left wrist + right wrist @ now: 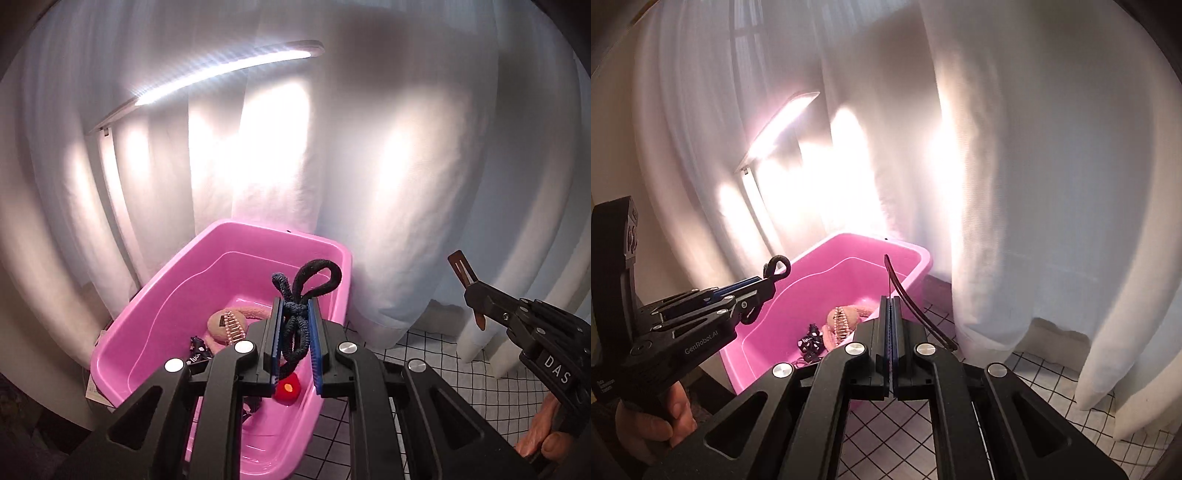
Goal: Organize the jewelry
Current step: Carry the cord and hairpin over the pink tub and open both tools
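**Pink bin, both grippers loaded above it**

Pink bin (155, 314) held a pearl clip (233, 325), beige scrunchie (221, 330) and red item (289, 387). Left gripper (295, 332) was clamped on dark hair ties (295, 317) over the bin, presumably for dropping. Right gripper (890, 332), jaws fully closed, pinched a thin brown piece (916, 314), possibly a hair clip.

I see white curtains (388, 166) hanging across the back from 9 to 3 o'clock, a lit lamp bar (221, 72) at 11 o'clock, and a black-gridded white tablecloth (436, 354) at 4 o'clock.
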Action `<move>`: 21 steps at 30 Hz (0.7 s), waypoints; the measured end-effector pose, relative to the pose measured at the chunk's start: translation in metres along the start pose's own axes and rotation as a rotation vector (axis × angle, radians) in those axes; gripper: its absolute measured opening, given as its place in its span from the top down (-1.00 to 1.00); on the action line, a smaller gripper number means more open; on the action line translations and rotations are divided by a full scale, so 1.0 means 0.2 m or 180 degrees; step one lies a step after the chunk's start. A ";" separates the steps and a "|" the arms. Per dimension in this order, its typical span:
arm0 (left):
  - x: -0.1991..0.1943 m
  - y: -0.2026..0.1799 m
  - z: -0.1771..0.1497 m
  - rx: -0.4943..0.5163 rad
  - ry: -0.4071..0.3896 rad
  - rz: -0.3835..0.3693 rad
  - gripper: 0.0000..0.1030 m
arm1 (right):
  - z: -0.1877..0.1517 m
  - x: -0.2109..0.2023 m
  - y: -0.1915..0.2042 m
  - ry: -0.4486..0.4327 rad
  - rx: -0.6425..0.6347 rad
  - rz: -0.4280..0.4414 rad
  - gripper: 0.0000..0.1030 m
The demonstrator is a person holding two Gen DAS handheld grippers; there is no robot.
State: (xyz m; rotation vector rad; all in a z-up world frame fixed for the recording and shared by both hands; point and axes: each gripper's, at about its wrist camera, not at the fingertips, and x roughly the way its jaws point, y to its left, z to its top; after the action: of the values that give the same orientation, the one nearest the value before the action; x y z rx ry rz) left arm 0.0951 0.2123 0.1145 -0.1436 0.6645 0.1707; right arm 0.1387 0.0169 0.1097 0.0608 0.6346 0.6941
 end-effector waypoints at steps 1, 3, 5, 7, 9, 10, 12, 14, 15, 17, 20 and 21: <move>0.01 0.07 0.00 -0.0049 0.0028 0.0058 0.74 | 0.03 0.05 0.04 0.0034 -0.0022 0.0075 0.98; 0.05 0.19 0.00 -0.0153 0.0111 0.0172 0.74 | 0.09 0.17 0.09 0.0112 -0.0053 0.0204 0.98; 0.10 0.30 -0.02 -0.0257 0.0205 0.0251 0.74 | 0.12 0.29 0.16 0.0236 -0.0100 0.0306 0.98; 0.17 0.39 -0.03 -0.0363 0.0303 0.0293 0.73 | 0.14 0.42 0.21 0.0356 -0.0104 0.0348 0.98; 0.25 0.44 -0.03 -0.0412 0.0391 0.0295 0.74 | 0.15 0.54 0.23 0.0484 -0.0067 0.0381 0.98; 0.28 0.46 -0.04 -0.0422 0.0437 0.0296 0.73 | 0.15 0.60 0.25 0.0542 -0.0040 0.0386 0.98; 0.35 0.49 -0.07 -0.0428 0.0547 0.0265 0.73 | 0.14 0.71 0.26 0.0673 0.0015 0.0407 0.98; 0.41 0.51 -0.09 -0.0426 0.0648 0.0247 0.73 | 0.15 0.80 0.28 0.0778 0.0035 0.0427 0.98; 0.43 0.52 -0.10 -0.0426 0.0692 0.0247 0.73 | 0.15 0.84 0.28 0.0850 0.0051 0.0442 0.98; 0.47 0.53 -0.11 -0.0448 0.0758 0.0245 0.73 | 0.14 0.92 0.29 0.0981 0.0061 0.0465 0.98; 0.49 0.54 -0.13 -0.0506 0.0821 0.0285 0.73 | 0.14 0.99 0.29 0.1118 0.0016 0.0437 0.98; 0.50 0.55 -0.14 -0.0541 0.0850 0.0301 0.73 | 0.14 1.01 0.29 0.1158 0.0004 0.0423 0.98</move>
State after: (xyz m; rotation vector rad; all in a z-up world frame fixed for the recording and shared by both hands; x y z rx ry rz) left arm 0.1337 0.3262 0.0227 -0.3023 0.9234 0.3025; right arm 0.2398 0.1907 0.0423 -0.0234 0.9861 0.8420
